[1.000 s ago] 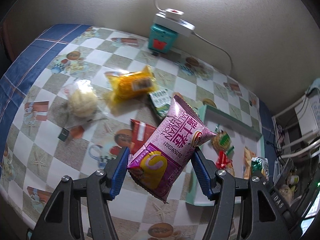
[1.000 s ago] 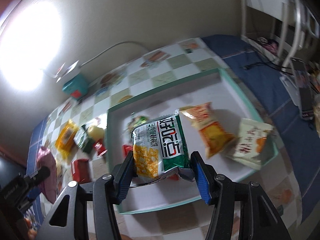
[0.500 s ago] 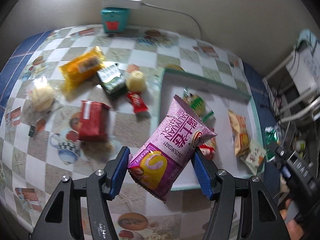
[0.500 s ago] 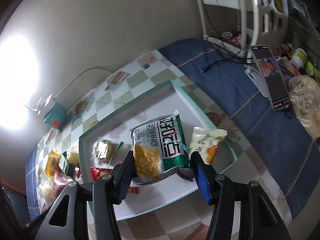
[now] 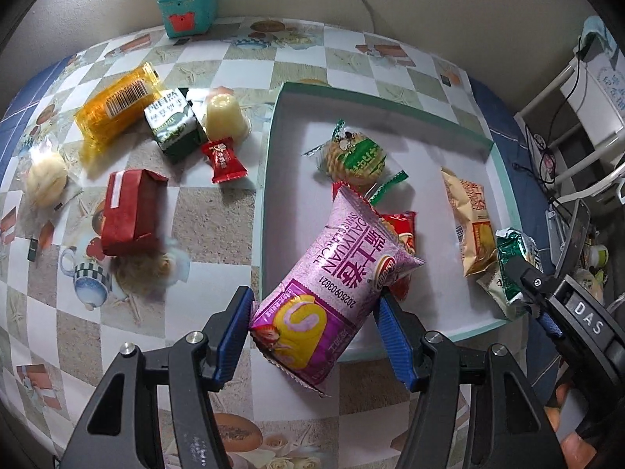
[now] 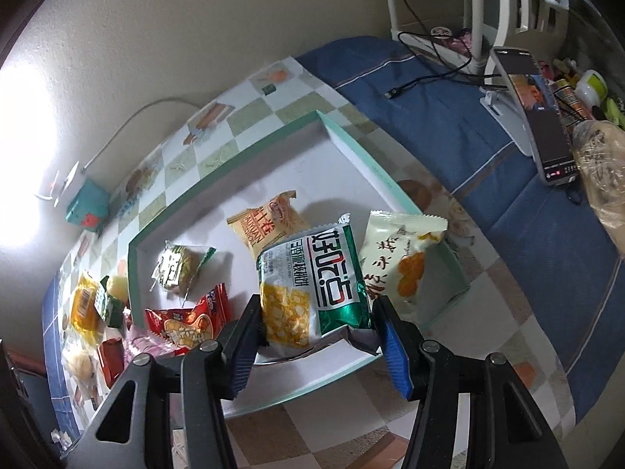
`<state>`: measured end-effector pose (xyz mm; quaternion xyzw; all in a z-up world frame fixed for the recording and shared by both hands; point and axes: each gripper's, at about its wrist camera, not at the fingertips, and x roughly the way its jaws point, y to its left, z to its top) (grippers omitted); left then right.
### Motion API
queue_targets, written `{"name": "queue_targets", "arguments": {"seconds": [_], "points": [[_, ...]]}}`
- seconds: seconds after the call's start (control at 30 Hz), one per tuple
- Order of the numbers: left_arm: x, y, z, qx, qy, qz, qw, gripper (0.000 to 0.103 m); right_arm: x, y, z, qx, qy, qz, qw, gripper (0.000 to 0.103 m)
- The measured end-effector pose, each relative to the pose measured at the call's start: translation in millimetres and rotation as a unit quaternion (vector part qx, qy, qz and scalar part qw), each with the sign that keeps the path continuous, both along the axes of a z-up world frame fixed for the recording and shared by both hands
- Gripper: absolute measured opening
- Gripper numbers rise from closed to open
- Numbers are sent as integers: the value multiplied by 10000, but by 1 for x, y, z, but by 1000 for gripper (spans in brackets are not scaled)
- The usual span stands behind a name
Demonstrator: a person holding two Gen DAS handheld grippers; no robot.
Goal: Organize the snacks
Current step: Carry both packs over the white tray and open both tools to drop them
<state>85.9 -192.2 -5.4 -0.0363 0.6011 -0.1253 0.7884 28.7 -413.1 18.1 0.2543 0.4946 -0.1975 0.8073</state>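
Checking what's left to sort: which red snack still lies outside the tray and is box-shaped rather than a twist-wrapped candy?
The red box, lying on the checkered tablecloth left of the tray. The small red candy nearby has pinched ends.

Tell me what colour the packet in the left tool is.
The packet is pink-purple with a yellow roll picture; the left wrist view shows it best.

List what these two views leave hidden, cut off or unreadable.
- Red snack bag: left wrist view, mostly behind the pink swiss roll packet.
- Cream packet: right wrist view, partly covered by the green-white packet.
- Lamp area: right wrist view, washed out by glare.
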Motion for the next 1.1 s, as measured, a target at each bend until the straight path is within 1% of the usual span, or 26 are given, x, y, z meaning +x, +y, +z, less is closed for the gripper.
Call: {"name": "queue_targets", "arguments": {"seconds": [0.13, 0.23, 0.37, 0.53, 0.63, 0.77, 0.9, 1.1], "points": [[4, -4, -7, -129, 12, -15, 9999, 65, 0, 2, -1, 1, 5, 21, 10000, 59], [6, -9, -8, -121, -49, -69, 9999, 65, 2, 2, -2, 8, 25, 31, 10000, 59], [9, -14, -15, -330, 64, -90, 9994, 65, 3, 3, -2, 2, 46, 46, 10000, 59], [12, -22, -19, -415, 57, -159, 9990, 65, 4, 3, -5, 0, 91, 61, 9999, 59], [13, -25, -23, -408, 122, -178, 9989, 66, 4, 3, -8, 1, 151, 80, 9999, 60], [15, -22, -29, -370, 239, -88, 9990, 66, 6, 5, -11, -28, 221, 129, 9997, 60], [16, -18, -29, -375, 278, -30, 9989, 67, 7, 6, -13, -34, 261, 167, 9995, 61], [13, -20, -27, -262, 268, -87, 9993, 67, 7, 8, -14, -52, 319, 203, 9993, 61]]}}
